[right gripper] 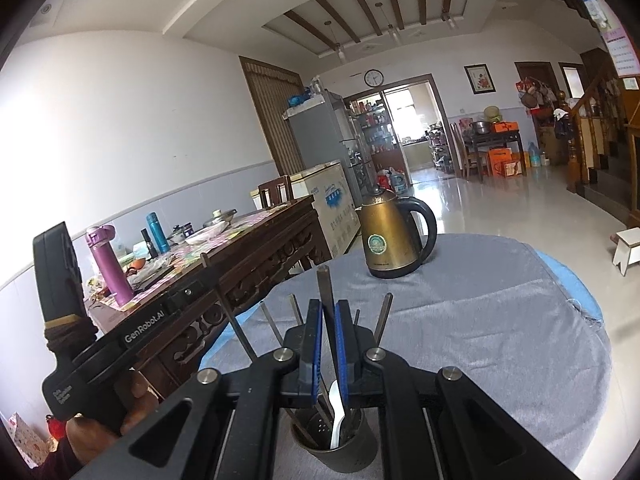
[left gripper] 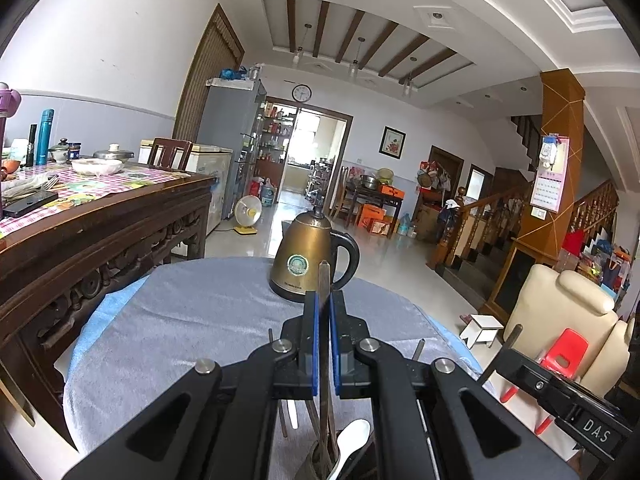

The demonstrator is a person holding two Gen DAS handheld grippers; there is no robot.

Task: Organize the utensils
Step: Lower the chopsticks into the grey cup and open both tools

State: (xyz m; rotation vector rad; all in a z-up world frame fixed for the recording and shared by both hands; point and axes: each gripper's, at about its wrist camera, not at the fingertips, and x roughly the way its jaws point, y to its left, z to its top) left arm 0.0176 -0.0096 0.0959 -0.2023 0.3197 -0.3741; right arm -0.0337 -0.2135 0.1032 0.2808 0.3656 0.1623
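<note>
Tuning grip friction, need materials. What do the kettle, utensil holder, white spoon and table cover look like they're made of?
Kettle: likely metal, brushed bronze-gold sheen; glossy black handle, probably plastic.
Utensil holder: dull grey metal by the look, small perforations inside its wall.
White spoon: smooth opaque white, plastic or ceramic, can't tell.
Table cover: grey fabric, soft nap, creases.
</note>
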